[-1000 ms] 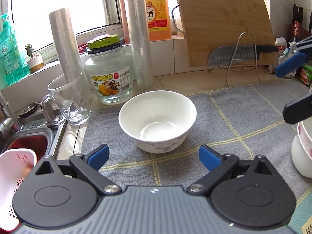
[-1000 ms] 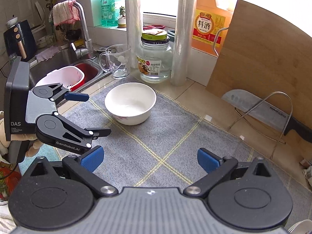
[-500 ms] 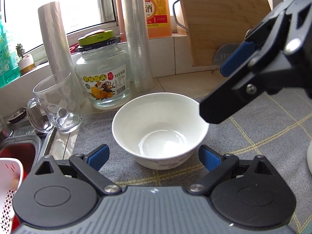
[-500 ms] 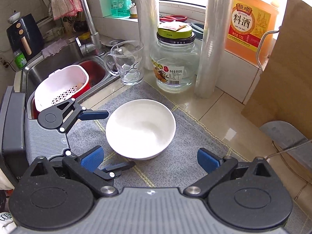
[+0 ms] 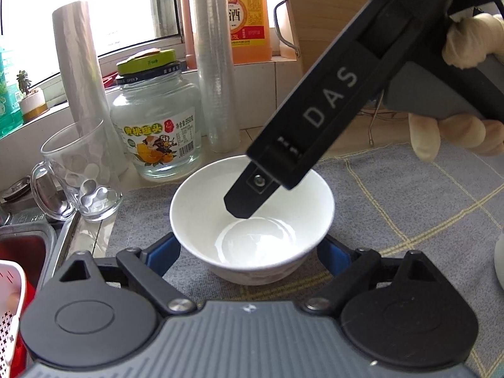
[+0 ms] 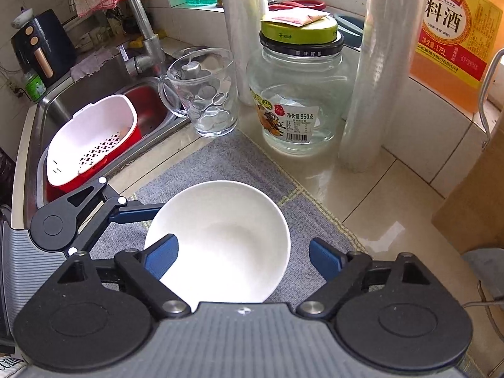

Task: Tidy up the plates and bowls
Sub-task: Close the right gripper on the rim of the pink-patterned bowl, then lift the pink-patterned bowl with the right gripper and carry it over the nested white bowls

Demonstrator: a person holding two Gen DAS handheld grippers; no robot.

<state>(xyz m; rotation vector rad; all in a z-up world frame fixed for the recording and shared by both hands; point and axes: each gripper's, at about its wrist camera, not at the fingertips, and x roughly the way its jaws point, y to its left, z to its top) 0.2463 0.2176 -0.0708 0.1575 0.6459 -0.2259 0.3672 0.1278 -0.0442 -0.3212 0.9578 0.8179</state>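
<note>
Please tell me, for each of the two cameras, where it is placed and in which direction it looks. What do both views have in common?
Left wrist: on the left tool, looking forward and down at the white bowl between its fingers; the right tool and a gloved hand cross the view.
Right wrist: on the right tool, looking steeply down; one pad lies inside the bowl; the left tool shows.
Shared: bowl, glass mug, jar, grey mat.

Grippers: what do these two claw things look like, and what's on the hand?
Each gripper, left and right, has black jointed arms, blue ribbed pads, round black hubs and a grey ridged body. White "DAS" lettering marks the right one's side. The hand wears a cream glove.
</note>
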